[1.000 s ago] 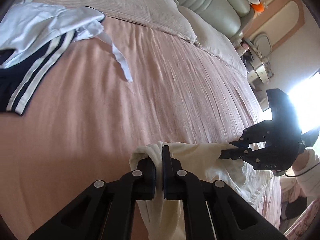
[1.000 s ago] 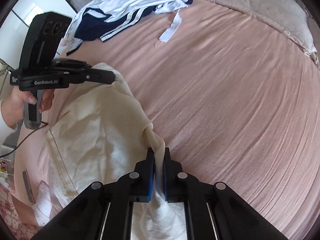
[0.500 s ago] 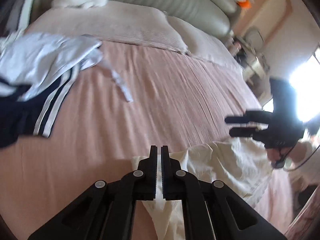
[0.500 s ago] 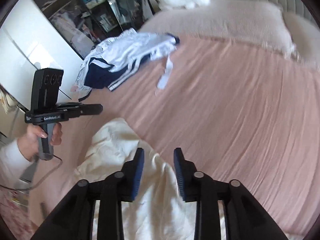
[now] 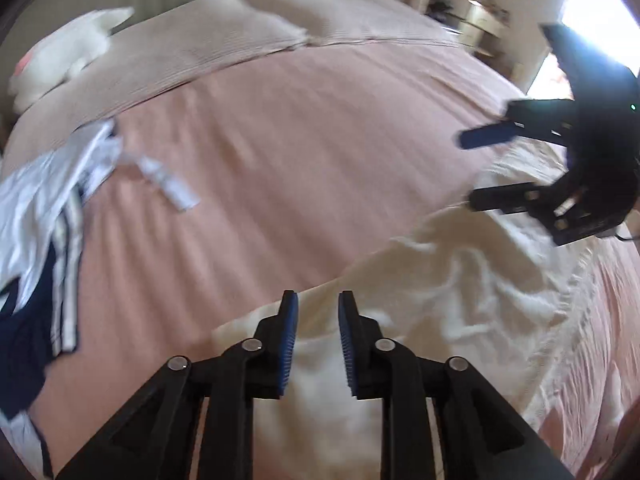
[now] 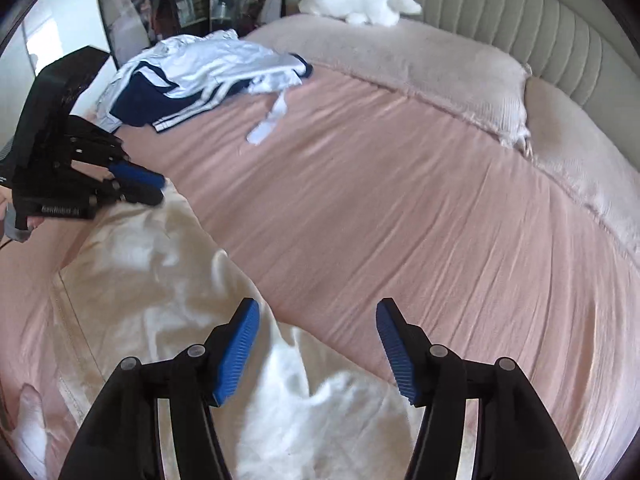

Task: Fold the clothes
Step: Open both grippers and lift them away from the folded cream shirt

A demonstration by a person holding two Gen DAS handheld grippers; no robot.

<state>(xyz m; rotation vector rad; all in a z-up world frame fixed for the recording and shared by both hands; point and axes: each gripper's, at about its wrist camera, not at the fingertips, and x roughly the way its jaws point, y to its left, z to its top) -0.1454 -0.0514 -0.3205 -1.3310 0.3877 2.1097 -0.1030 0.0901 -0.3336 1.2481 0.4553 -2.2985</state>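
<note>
bed (image 6: pixel 400 208), pink sheet | cream garment (image 6: pixel 160 288) | white-navy clothes pile (image 6: pixel 192 76) | pillows (image 6: pixel 420 64) | white plush (image 6: pixel 360 0)

garment (image 6: pixel 152 280) on bed (image 6: pixel 400 220) front-left | clothes pile (image 6: pixel 200 76) far left | pillows (image 6: pixel 400 64) behind

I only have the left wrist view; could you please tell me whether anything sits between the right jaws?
Observer: No. The right gripper has its jaws opening with nothing between the pads; the cream garment lies below them on the bed.
Operator: Thank you. Where does my left gripper sit on that garment?
Observer: The left gripper, jaws opening, is at the garment's far corner; I cannot tell whether it touches.
Operator: What stands behind the clothes pile?
Observer: A dark shelf unit stands behind the pile.
</note>
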